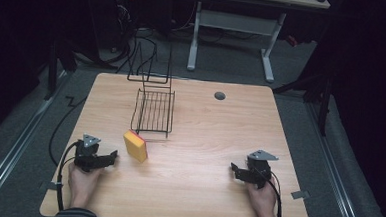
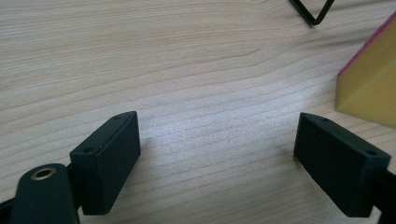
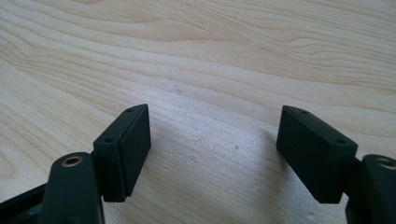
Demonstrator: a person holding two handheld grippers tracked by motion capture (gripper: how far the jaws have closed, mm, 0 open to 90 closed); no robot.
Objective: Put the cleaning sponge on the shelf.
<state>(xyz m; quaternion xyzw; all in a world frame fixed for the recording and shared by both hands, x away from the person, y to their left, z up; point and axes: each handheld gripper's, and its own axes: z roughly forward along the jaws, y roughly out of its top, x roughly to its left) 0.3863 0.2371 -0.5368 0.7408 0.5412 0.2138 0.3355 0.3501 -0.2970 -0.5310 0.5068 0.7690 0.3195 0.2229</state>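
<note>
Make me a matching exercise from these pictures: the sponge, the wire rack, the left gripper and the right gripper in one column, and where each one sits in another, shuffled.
Things:
1. sponge
2. wire rack
3. left gripper
4. right gripper

Places or states:
A. open, at the table's near right
B. far side of the table, left of the middle
C. open, just left of the sponge
D. standing on edge near the rack's front

Pairs: 1-D, 2-B, 3-C, 4-A

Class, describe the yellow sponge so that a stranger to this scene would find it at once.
Start at the light wooden table and find the black wire rack lying near its far edge. Just in front of the rack's near-left corner stands a yellow rectangular sponge with a pink face, the table's one brightly coloured thing.
</note>
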